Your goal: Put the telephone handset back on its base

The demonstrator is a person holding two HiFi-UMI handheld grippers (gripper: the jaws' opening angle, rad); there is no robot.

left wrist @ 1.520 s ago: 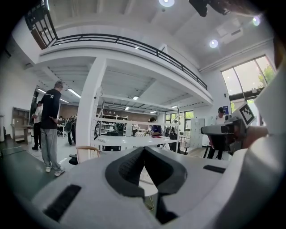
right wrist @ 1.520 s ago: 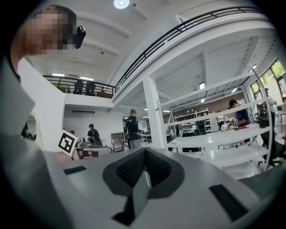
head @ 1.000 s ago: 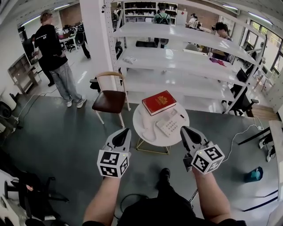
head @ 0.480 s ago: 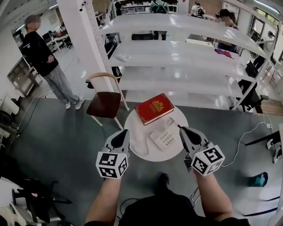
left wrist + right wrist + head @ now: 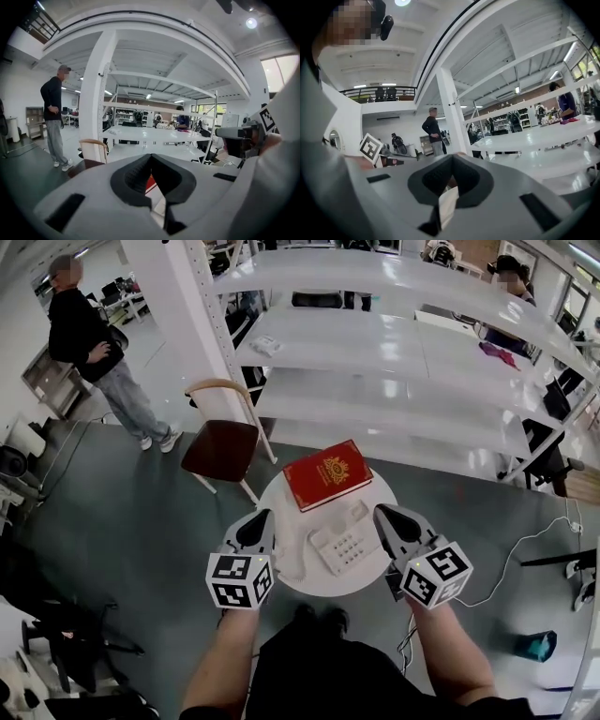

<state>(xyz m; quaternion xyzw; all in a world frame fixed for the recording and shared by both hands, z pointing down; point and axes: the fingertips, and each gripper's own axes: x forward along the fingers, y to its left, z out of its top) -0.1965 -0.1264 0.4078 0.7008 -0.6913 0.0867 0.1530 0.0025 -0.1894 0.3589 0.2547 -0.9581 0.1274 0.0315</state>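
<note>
**Head view.** The left claw (image 5: 260,518) and right claw (image 5: 382,514) hover at the near edge of the round worktop (image 5: 364,577), one on each side of the telephone. Neither touches anything. The telephone base (image 5: 345,539) lies keypad-up near the worktop centre with its cradle unoccupied. The handset (image 5: 292,555) appears to lie just left of the base, white on white and hard to outline. Judged step: approach, before any pickup. The next move calls for spreading one claw, most readily the left, which is nearest. It must then descend over the handset and clamp across its narrow body. A red book (image 5: 328,473) lies on the far side of the worktop, just beyond the base and clear of the lift path. A chair (image 5: 223,448) and white shelving (image 5: 394,343) stand behind the worktop. A person (image 5: 89,338) stands well apart at far left.

**Left gripper view.** The left claw (image 5: 151,157) is clenched, tips together, with nothing between them. A sliver of the red book (image 5: 149,183) shows through the gap below the tips. The chair (image 5: 93,145) is beyond.

**Right gripper view.** The right claw (image 5: 452,158) is likewise clenched and empty. The white patch below the tips cannot be identified.

**Caution.** The coiled cord, not clearly visible, may drag during the lift.
</note>
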